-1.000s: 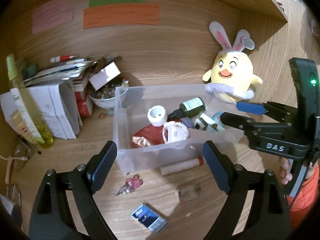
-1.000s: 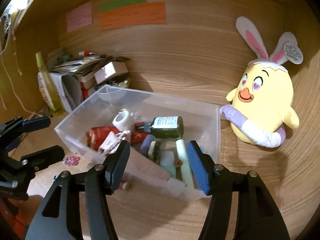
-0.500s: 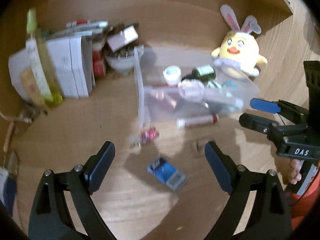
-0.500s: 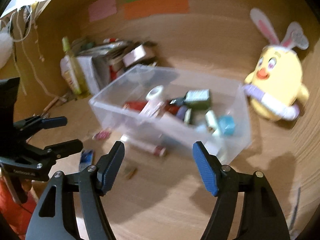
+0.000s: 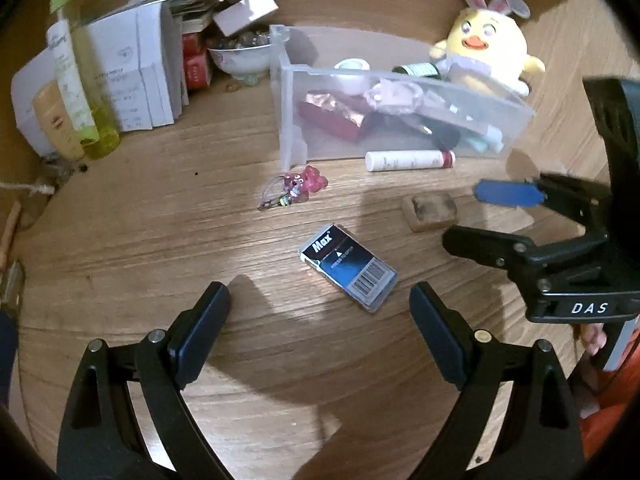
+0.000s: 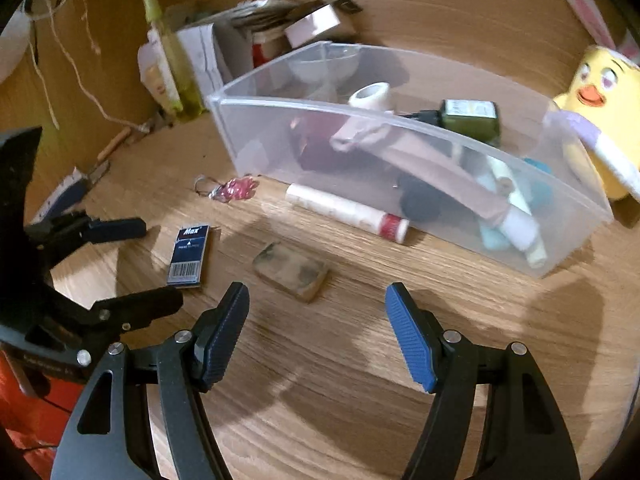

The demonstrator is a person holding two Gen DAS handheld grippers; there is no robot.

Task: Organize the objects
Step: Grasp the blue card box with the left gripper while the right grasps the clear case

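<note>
Contents of clear bin blur through its frosted wall; left gripper jaws wide, right gripper jaws part-open after widening, both empty.

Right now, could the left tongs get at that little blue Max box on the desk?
Probably yes: the left tongs stand open just short of the Max box, with only bare desk between.

Wooden table: clear plastic bin, white tube just beside it, pink charm, tan block, blue staple box, yellow plush chick, green bottle, stacked papers.
</note>
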